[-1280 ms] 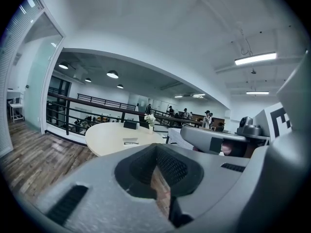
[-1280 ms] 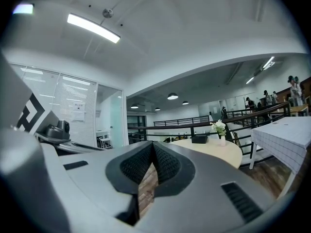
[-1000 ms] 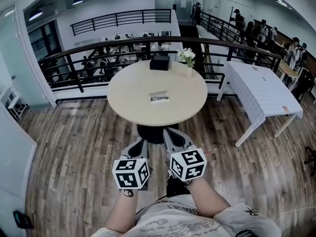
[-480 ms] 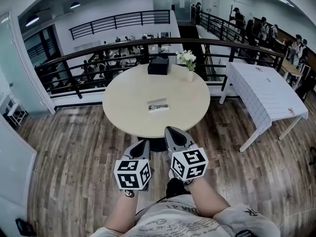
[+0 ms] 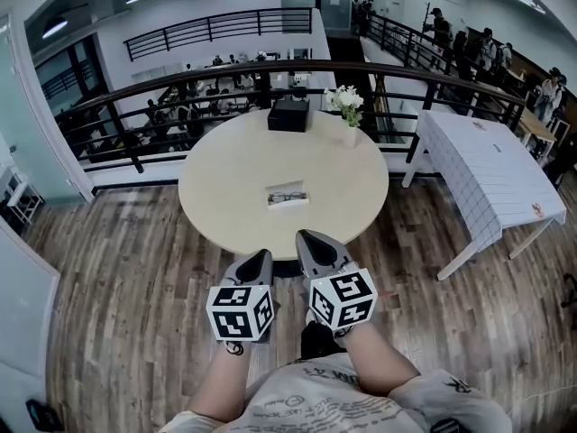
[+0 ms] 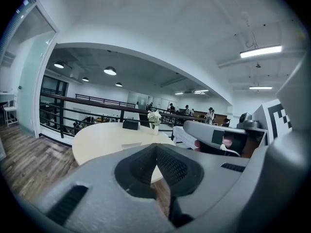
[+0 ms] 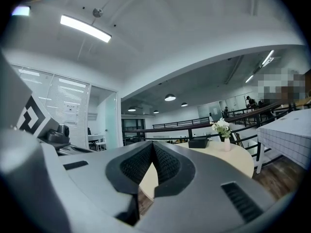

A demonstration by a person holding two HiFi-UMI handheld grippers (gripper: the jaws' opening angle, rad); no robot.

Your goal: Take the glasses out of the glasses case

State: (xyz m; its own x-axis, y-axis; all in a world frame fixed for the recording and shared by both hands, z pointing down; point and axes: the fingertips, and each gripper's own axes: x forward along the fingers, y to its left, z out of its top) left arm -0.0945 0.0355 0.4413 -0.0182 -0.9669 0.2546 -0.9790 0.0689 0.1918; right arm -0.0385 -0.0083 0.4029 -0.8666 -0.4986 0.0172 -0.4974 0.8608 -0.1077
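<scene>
Pale beige and round, the desk [image 5: 225, 165] stands ahead of the person, near a dark railing [image 5: 135, 97]. The glasses case [image 5: 288, 195] lies flat near its middle. Something dark shows in or through the case, probably the glasses, but it is too small to tell whether the lid is up. A black box [image 5: 288, 114] and a vase of white flowers [image 5: 346, 108] sit at the far edge, well apart from the case, so the reach to it looks unobstructed.

The left gripper [image 5: 257, 262] and the right gripper [image 5: 309, 240] are held low and close to the body, side by side over the wooden floor [image 5: 117, 269], short of the desk's near rim. That looks like a carrying posture for the approach rather than a reach. In each gripper view the fingers are pressed together at the tips with nothing between them. The task seems not yet begun: both grippers must come forward over the desk, and their fingers must part before one can steady the case and the other lift the glasses.
</scene>
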